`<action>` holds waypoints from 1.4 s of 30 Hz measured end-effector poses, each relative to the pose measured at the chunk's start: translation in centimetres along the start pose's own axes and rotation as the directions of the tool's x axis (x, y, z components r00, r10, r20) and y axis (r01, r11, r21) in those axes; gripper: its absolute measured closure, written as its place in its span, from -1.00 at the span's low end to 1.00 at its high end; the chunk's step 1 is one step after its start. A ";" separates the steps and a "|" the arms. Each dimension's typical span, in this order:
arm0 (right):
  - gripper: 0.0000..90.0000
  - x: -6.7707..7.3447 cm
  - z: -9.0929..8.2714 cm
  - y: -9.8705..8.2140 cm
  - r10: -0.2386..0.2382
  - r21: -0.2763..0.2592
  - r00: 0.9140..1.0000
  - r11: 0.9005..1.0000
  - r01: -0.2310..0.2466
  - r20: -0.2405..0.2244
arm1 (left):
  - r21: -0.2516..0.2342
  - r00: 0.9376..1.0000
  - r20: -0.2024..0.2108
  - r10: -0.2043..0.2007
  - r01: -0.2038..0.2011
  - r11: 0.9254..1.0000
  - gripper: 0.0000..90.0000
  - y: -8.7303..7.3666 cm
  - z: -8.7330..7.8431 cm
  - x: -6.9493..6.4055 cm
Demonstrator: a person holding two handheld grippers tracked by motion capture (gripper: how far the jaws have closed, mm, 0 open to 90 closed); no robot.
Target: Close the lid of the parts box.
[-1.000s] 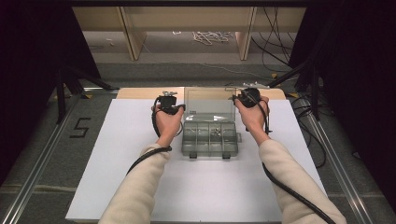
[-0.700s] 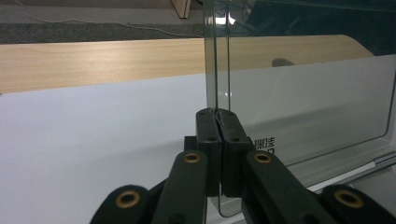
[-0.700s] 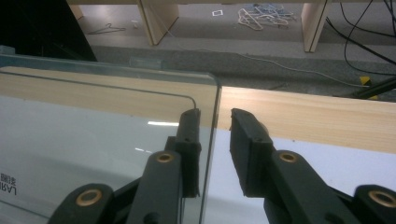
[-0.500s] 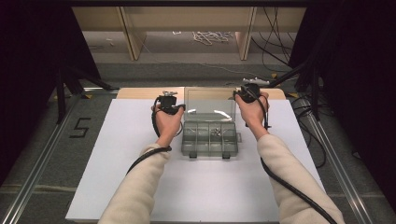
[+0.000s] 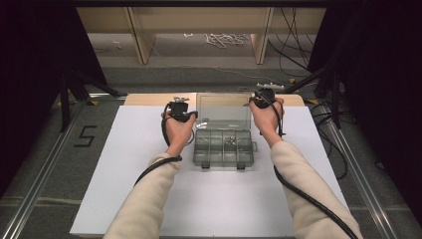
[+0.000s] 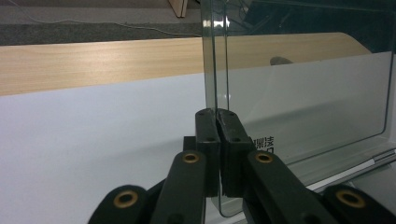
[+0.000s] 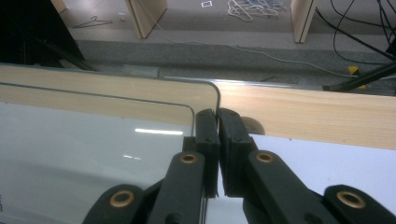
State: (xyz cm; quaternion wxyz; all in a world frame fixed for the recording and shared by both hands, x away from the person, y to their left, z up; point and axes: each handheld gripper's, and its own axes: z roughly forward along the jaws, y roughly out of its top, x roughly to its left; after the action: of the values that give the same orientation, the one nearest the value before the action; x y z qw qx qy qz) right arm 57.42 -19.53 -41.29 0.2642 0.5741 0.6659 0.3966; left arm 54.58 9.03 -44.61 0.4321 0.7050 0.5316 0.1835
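A white worktop point(image 5: 149, 164) with a pale wooden strip along its far edge carries a clear grey plastic compartment box point(image 5: 223, 148), which sits near the middle of the far half of the worktop, just short of that wooden strip. The box is open: its transparent hinged lid point(image 5: 223, 110) stands up from the box's far side, and small metal parts lie in some of its compartments, too small to name. The left gripper point(image 5: 191, 118), held in the person's left hand, is at the lid's left edge; in the left gripper view its black jaws are pressed together on that thin clear edge point(image 6: 215, 70). The right gripper point(image 5: 253, 102), in the right hand, is at the lid's right upper corner; its jaws have just been closing, and in the right gripper view they now pinch the lid's rounded corner point(image 7: 205, 100) between them. Both forearms, in cream sleeves, flank the box on either side.
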 end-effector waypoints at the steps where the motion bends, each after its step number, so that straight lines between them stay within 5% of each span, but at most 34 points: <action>1: 0.96 0.0 0.0 0.0 -0.010 -0.010 1.000 1.000 0.010 -0.009 | -0.013 1.000 -0.008 0.009 -0.010 1.000 0.88 0.0 0.0 0.0; 6: 0.96 0.1 -0.5 0.0 -0.012 -0.008 1.000 1.000 0.012 -0.013 | -0.052 0.999 -0.011 0.030 -0.031 0.998 0.56 1.0 -1.0 0.1; 18: 0.96 0.3 -2.2 -0.5 -0.041 -0.057 0.999 0.998 0.040 -0.029 | -0.115 0.999 0.008 0.044 -0.043 0.992 0.29 3.1 -1.9 -0.6; 34: 0.95 0.4 -3.9 -1.3 -0.060 -0.095 0.997 0.994 0.056 -0.044 | -0.144 0.996 0.000 0.087 -0.086 0.986 0.42 3.5 -2.2 -1.0; 42: 0.95 0.4 -4.3 -1.6 -0.073 -0.111 0.996 0.992 0.067 -0.053 | -0.164 0.994 -0.006 0.108 -0.108 0.981 0.67 3.5 -2.5 -1.3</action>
State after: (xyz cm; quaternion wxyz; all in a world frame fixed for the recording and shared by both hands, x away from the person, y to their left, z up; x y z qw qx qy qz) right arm 53.03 -20.16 -40.21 0.2899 0.5236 0.6701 0.4391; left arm 54.39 8.69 -40.13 0.4788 0.6950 0.4750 0.2490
